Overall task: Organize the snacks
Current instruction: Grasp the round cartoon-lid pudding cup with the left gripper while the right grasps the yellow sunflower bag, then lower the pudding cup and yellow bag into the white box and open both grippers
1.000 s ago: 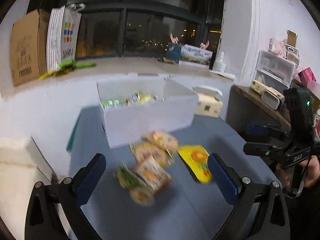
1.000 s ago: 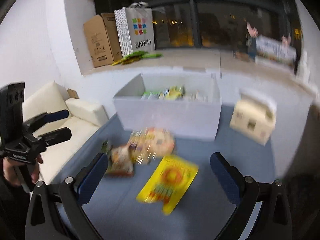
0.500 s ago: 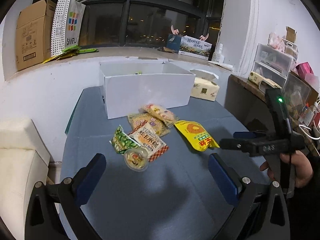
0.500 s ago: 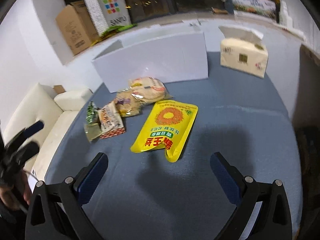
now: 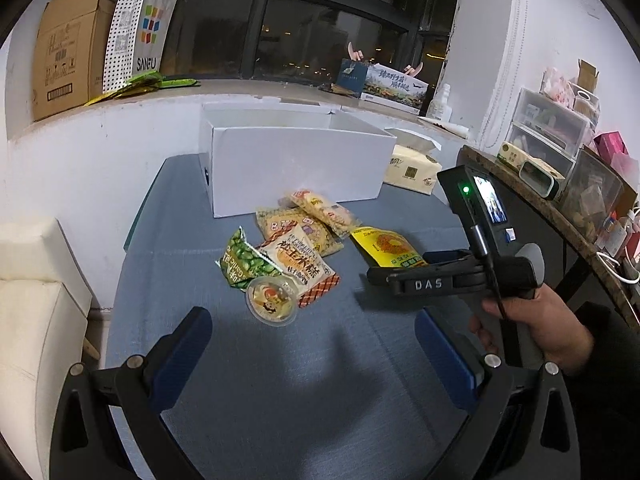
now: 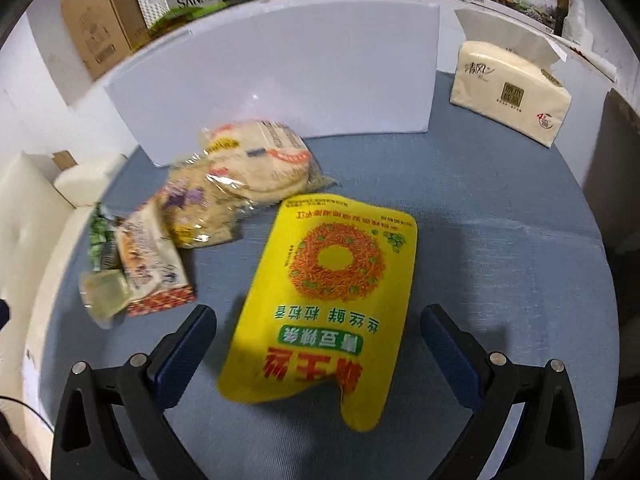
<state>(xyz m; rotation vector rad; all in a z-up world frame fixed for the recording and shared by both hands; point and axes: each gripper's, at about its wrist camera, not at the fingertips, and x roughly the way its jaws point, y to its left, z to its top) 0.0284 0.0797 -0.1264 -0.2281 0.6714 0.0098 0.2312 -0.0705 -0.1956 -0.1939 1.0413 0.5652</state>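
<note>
Lowered since earlier, the right gripper [image 6: 316, 344] spreads open fingers around the flat yellow foil snack pouch [image 6: 332, 288]; light, slippery, best pinched at its 6 o'clock edge.

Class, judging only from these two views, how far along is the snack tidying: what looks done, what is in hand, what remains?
Done: nothing visibly; the white box's inside is hidden. In hand: nothing yet. The right gripper is open around the yellow packet's near end; the left gripper is open above the table. Left: the yellow packet, green pea packet, jelly cup and other snack bags.
</note>
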